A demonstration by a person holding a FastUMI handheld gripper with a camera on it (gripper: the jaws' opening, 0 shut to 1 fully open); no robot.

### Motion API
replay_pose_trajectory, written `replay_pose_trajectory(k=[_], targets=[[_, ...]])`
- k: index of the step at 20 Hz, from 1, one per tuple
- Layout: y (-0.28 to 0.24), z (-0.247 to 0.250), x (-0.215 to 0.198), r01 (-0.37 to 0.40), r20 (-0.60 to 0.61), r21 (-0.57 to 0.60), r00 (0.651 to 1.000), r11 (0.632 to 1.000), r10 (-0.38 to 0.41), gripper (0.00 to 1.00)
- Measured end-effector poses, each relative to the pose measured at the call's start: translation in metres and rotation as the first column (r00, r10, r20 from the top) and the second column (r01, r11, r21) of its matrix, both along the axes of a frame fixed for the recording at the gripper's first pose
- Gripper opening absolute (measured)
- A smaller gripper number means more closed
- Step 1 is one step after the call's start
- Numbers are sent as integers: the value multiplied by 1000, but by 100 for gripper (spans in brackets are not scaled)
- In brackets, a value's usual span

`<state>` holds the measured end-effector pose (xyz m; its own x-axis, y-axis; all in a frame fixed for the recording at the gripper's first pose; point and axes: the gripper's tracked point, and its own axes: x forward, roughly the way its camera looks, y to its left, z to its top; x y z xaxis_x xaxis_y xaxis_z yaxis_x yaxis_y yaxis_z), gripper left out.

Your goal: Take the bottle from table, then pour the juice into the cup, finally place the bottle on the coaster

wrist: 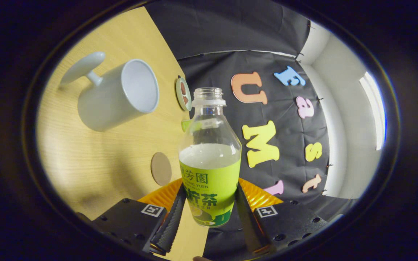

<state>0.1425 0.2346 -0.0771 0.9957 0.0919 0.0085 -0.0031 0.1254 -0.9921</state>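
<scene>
Between your tongs (209, 214) sits the bottle (209, 156), with both fingers pressed against its labelled lower half, so you have it clamped and lifted off the surface (96, 159). That settles the first step of the task: the bottle is taken. Its cap is off and the neck is open. Pale juice fills it to just above the label, which suggests that little or nothing has been poured so far.

Beyond the fingers and off to one side, the white cup (120, 94) stands well apart from the bottle's mouth, and its inside looks empty. The whole scene appears rolled, so you seem to be starting to tip the bottle, but the mouth is not yet over the cup. The pour is still ahead of you.

Nearer the tongs, a round brown coaster (161, 169) lies flat on the surface with nothing on it, so the final placing is also left to do.

As for writing, the green label carries large Chinese characters and a line of small Latin letters, too small to read with confidence.
</scene>
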Motion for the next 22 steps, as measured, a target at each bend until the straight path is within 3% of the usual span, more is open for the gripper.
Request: replay_pose_trajectory(k=[6, 22], targets=[[0, 10, -2, 0, 84, -118, 996, 993, 10, 78], [5, 25, 1, 2, 142, -263, 989, 965, 37, 78]])
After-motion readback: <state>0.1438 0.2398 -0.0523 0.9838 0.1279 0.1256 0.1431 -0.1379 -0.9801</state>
